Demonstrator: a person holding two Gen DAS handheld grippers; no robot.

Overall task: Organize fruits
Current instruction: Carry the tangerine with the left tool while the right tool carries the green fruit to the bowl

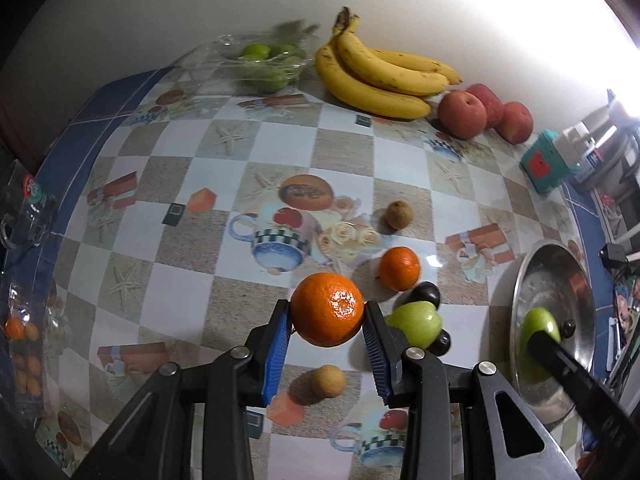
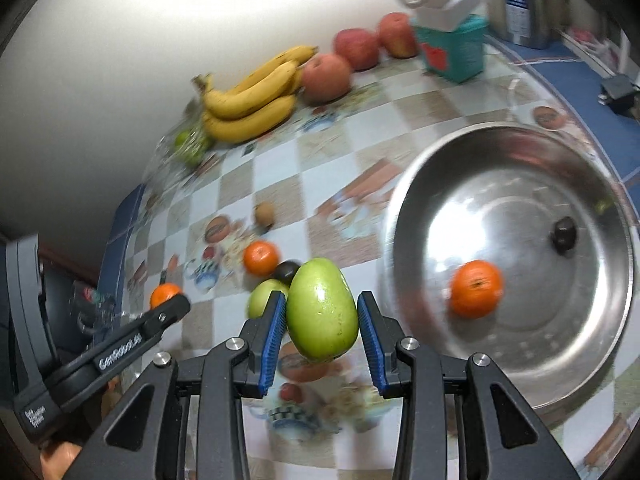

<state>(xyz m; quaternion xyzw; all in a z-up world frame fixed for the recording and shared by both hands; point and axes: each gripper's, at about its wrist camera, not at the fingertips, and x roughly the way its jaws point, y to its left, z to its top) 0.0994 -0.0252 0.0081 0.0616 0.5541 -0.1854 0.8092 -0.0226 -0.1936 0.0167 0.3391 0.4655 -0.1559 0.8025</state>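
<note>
My left gripper (image 1: pixel 327 306) is shut on an orange (image 1: pixel 327 314), held above the checked tablecloth. My right gripper (image 2: pixel 322 298) is shut on a green oval fruit (image 2: pixel 322 316), held just left of a steel bowl (image 2: pixel 520 360). Inside the bowl lie another orange (image 2: pixel 476 288) and a small dark fruit (image 2: pixel 564 232). On the cloth beyond my left fingers sit a loose orange (image 1: pixel 399 268), a green apple (image 1: pixel 416 320) and two dark fruits (image 1: pixel 426 295). Two small brown round fruits (image 1: pixel 399 214) lie apart, one under the left gripper.
Along the wall are bananas (image 1: pixel 380 72), three red apples (image 1: pixel 462 114) and a clear tub of limes (image 1: pixel 264 60). A teal box (image 1: pixel 546 166) stands at the far right. Clear plastic packaging (image 1: pixel 24 216) lies at the table's left edge.
</note>
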